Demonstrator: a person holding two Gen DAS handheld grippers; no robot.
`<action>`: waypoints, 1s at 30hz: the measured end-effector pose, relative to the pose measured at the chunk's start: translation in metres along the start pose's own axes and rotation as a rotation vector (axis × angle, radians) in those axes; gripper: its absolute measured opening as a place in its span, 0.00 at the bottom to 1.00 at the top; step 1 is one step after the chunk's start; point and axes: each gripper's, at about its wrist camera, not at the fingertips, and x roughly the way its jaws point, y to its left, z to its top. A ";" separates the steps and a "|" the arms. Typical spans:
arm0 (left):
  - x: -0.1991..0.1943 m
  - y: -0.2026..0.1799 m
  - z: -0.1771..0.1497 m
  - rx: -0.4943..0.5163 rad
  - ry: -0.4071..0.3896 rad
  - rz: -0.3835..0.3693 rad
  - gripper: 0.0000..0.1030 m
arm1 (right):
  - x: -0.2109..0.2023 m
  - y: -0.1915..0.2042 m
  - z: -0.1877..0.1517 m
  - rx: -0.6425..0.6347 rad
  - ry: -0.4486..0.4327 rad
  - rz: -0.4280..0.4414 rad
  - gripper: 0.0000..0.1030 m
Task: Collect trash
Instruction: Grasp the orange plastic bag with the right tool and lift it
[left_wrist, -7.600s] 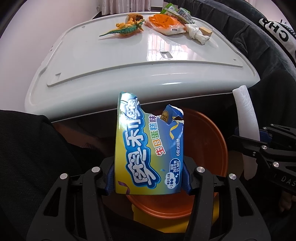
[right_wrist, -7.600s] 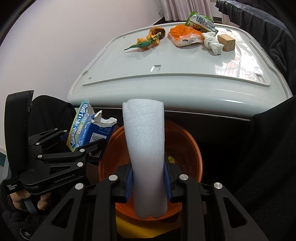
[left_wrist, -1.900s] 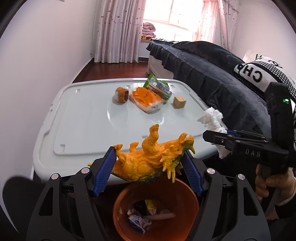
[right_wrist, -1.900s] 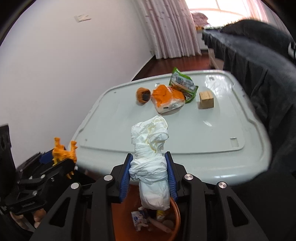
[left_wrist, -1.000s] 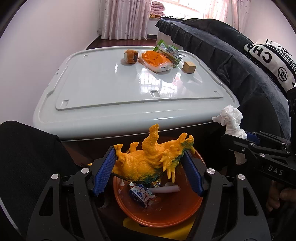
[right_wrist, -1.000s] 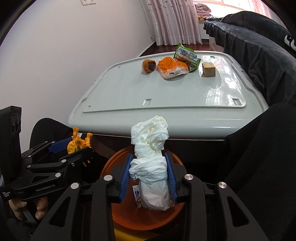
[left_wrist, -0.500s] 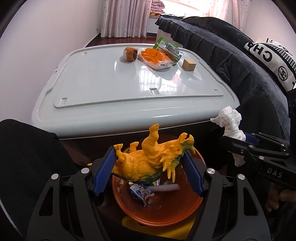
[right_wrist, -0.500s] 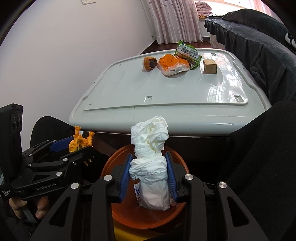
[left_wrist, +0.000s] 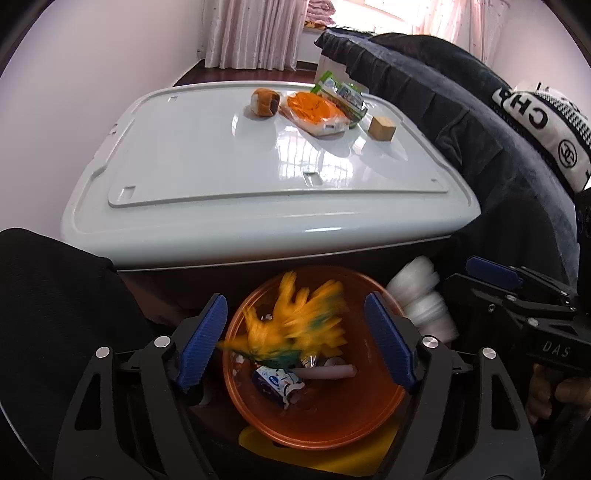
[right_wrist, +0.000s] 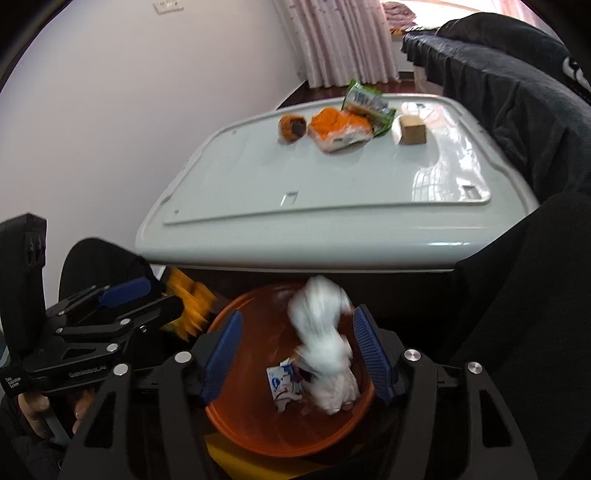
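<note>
An orange bin (left_wrist: 373, 402) (right_wrist: 258, 424) sits below both grippers, in front of the white table (left_wrist: 207, 173) (right_wrist: 332, 192). My left gripper (left_wrist: 295, 339) is opening; its blue pads stand clear of the yellow toy dinosaur (left_wrist: 291, 328), which is blurred and falling into the bin. My right gripper (right_wrist: 297, 354) is opening too, and the white crumpled tissue (right_wrist: 325, 343) drops, blurred, between its pads without touching them. A torn blue-and-white wrapper (left_wrist: 277, 382) (right_wrist: 282, 384) and a pale stick (left_wrist: 325, 371) lie in the bin.
At the table's far side lie a small brown-orange roll (left_wrist: 264, 103), an orange packet (left_wrist: 314, 112), a green packet (left_wrist: 341, 94) and a wooden block (left_wrist: 382, 127). Dark bedding (left_wrist: 461, 122) lies to the right. A yellow base (left_wrist: 317, 458) shows under the bin.
Both grippers have opened. The yellow dinosaur has left the left pads and the white tissue has left the right pads; both are falling into the orange bin. Neither hand has moved.
</note>
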 end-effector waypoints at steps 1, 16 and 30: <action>0.000 0.001 0.000 -0.005 -0.001 0.000 0.74 | -0.002 -0.002 0.000 0.010 -0.008 -0.003 0.61; 0.002 0.013 0.013 -0.059 0.011 -0.025 0.74 | 0.000 -0.016 0.011 0.046 0.001 0.029 0.60; 0.022 0.026 0.122 -0.060 -0.081 -0.040 0.74 | 0.055 -0.033 0.146 -0.067 0.001 -0.023 0.64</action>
